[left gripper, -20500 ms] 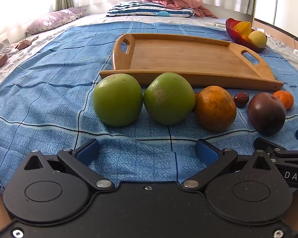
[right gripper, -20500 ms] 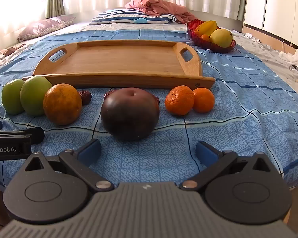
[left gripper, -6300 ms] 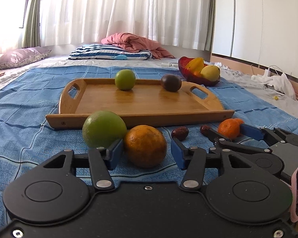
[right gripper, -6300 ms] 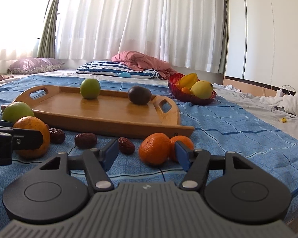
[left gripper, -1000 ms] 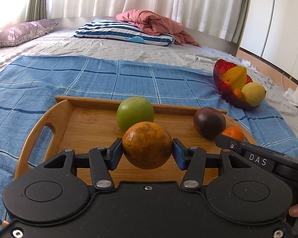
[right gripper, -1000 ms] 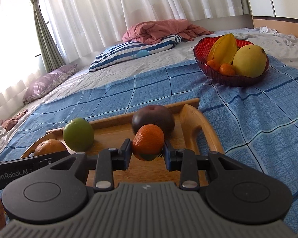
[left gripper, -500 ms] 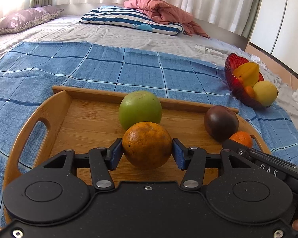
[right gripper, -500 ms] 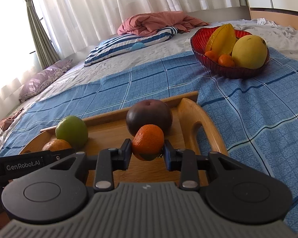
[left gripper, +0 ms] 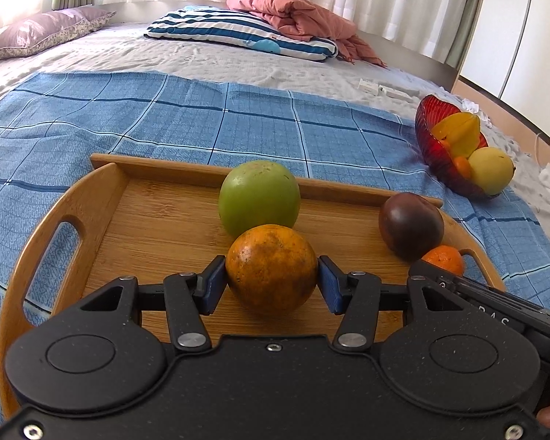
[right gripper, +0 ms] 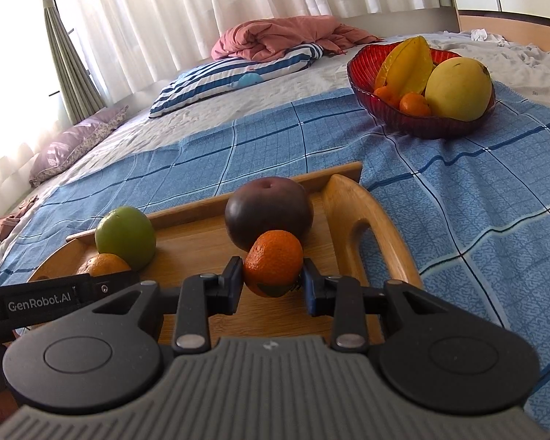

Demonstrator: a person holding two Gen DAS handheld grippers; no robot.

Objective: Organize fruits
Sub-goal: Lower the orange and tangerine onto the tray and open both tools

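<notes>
My left gripper (left gripper: 272, 286) is shut on a large orange (left gripper: 272, 268), low over the wooden tray (left gripper: 157, 220), just in front of a green fruit (left gripper: 259, 195). My right gripper (right gripper: 272, 286) is shut on a small mandarin (right gripper: 273, 262), low over the tray (right gripper: 348, 201) near its right handle, in front of a dark purple fruit (right gripper: 269, 211). In the left wrist view the purple fruit (left gripper: 410, 225) and the mandarin (left gripper: 443, 259) show at right. In the right wrist view the green fruit (right gripper: 125, 236) and large orange (right gripper: 102, 264) show at left.
A red glass bowl (left gripper: 427, 135) with a starfruit, a yellow fruit and small oranges stands on the blue checked cloth (left gripper: 201, 117), right of the tray; it also shows in the right wrist view (right gripper: 421, 124). Pillows and a pink blanket (left gripper: 297, 14) lie at the back.
Both grippers have moved lower and a little further in over the tray, each still holding its fruit. The green and purple fruits have stayed in place.
</notes>
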